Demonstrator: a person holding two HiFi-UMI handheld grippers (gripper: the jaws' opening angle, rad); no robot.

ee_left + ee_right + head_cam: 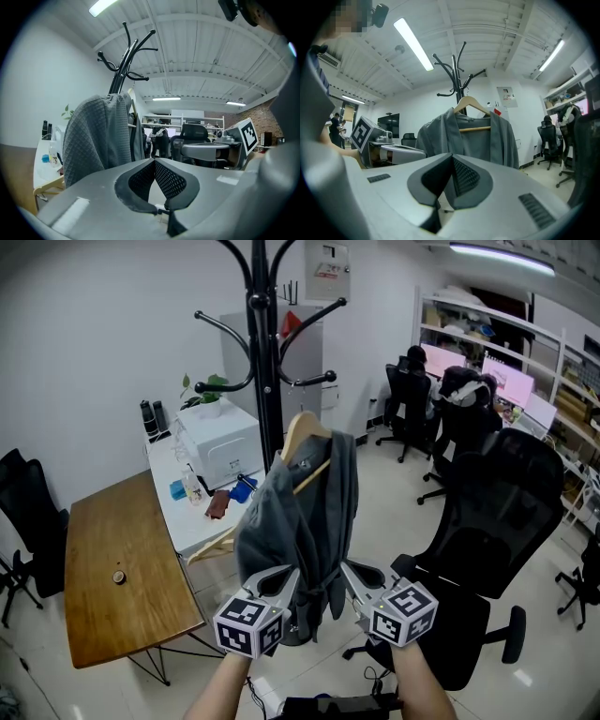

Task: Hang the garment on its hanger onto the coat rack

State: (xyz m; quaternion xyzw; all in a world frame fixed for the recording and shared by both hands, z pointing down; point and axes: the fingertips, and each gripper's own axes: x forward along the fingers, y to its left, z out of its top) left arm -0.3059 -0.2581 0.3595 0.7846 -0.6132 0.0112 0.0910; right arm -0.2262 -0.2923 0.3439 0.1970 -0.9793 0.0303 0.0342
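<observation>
A grey garment [300,512] hangs on a wooden hanger [305,432] against the black coat rack [261,352], just below its lower hooks. Neither gripper holds it. My left gripper [286,579] and right gripper [352,579] sit side by side near the garment's bottom hem, both shut and empty. In the left gripper view the shut left gripper [153,161] points past the garment [96,136], with the rack [123,70] above. In the right gripper view the shut right gripper [452,157] faces the garment [473,140] and hanger [471,103].
A wooden table [122,559] stands at the left. Beside it a white table [187,512] carries a printer [220,442], small items and a spare wooden hanger [211,545]. A black office chair [487,521] stands close at the right. More chairs and desks lie behind it.
</observation>
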